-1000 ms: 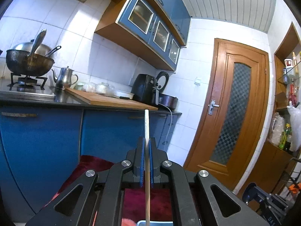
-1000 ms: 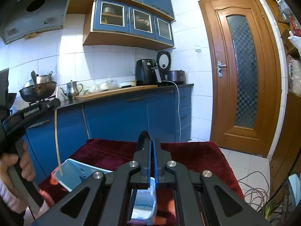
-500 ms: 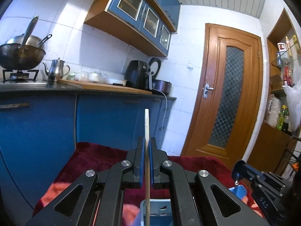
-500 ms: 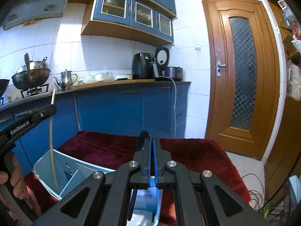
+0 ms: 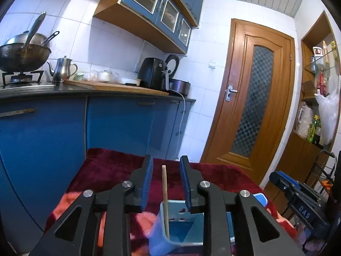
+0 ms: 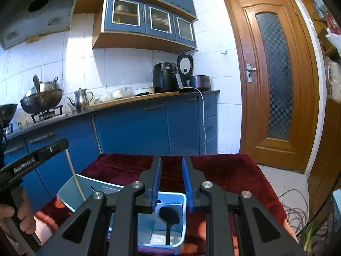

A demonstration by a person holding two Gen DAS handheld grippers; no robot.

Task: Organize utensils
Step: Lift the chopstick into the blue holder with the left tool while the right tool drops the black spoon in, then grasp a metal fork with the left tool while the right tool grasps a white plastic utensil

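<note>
Jaws on the left gripper (image 5: 165, 181) stand wide apart, and the wooden chopstick (image 5: 165, 200) rises in the gap between the blue pads, touching neither one, its lower end down inside the pale blue holder (image 5: 170, 226) directly below. Over to the right gripper (image 6: 169, 183): its jaws are parted too, with nothing between them, hovering above a second pale blue bin (image 6: 183, 219) where a black ladle (image 6: 169, 215) lies with its bowl toward the far wall of the compartment. From this right-hand view the chopstick (image 6: 75, 177) shows as a thin pale stick leaning against the rim of the tilted holder (image 6: 68, 189) on the left, just beneath the tip of the left gripper (image 6: 53, 149), which a bare hand (image 6: 19, 213) grips at the frame's edge. Both containers sit on a dark red cloth (image 6: 223, 170) that covers the table, the tilted holder touching or nearly touching the upright bin. Beyond the cloth runs a row of blue cabinets (image 5: 119, 125) under a dark counter carrying a wok (image 5: 23, 57) on the stove, a steel teapot (image 5: 62, 68), a long wooden cutting board (image 5: 115, 86) and a black air fryer (image 5: 152, 75). A wooden door (image 5: 253, 98) with a checkered glass panel stands closed to the right.
</note>
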